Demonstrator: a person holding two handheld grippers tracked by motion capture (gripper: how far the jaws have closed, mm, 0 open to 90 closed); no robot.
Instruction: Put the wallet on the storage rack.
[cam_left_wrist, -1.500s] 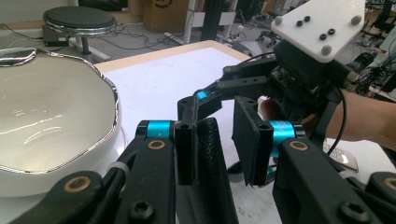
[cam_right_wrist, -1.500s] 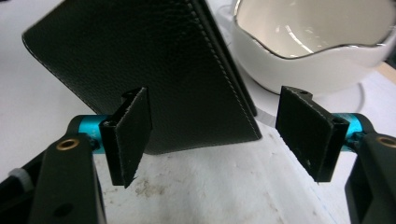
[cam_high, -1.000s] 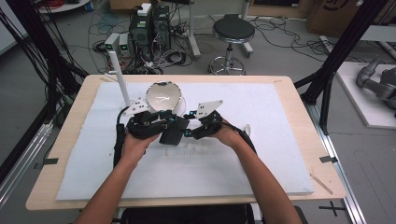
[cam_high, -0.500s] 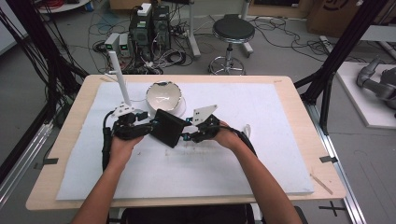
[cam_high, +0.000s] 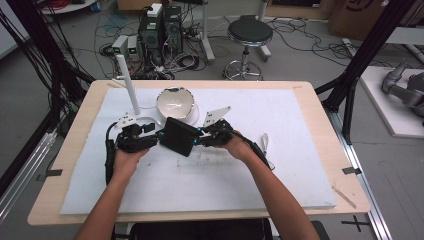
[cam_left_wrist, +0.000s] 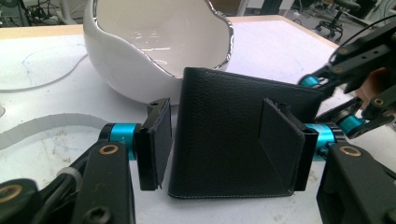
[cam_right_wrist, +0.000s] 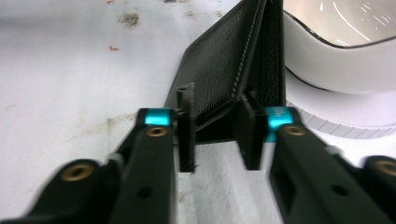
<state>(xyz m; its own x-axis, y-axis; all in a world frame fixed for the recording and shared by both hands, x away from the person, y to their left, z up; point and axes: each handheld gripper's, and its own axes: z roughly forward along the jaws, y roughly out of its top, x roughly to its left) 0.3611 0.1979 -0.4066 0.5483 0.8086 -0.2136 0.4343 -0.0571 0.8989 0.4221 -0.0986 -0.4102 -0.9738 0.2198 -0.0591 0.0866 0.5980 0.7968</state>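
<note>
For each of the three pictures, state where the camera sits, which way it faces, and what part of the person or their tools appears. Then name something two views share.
High view: above the person's side, facing forward and down; both forearms, left gripper, right gripper.
Left gripper view: on that gripper, facing the black wallet between its open fingers, bowl behind.
Right gripper view: along its fingers, clamped on the wallet's edge.
Shared: wallet and bowl.

Wooden table (cam_high: 320, 105), white sheet (cam_high: 280, 150), white bowl (cam_high: 175, 101)
</note>
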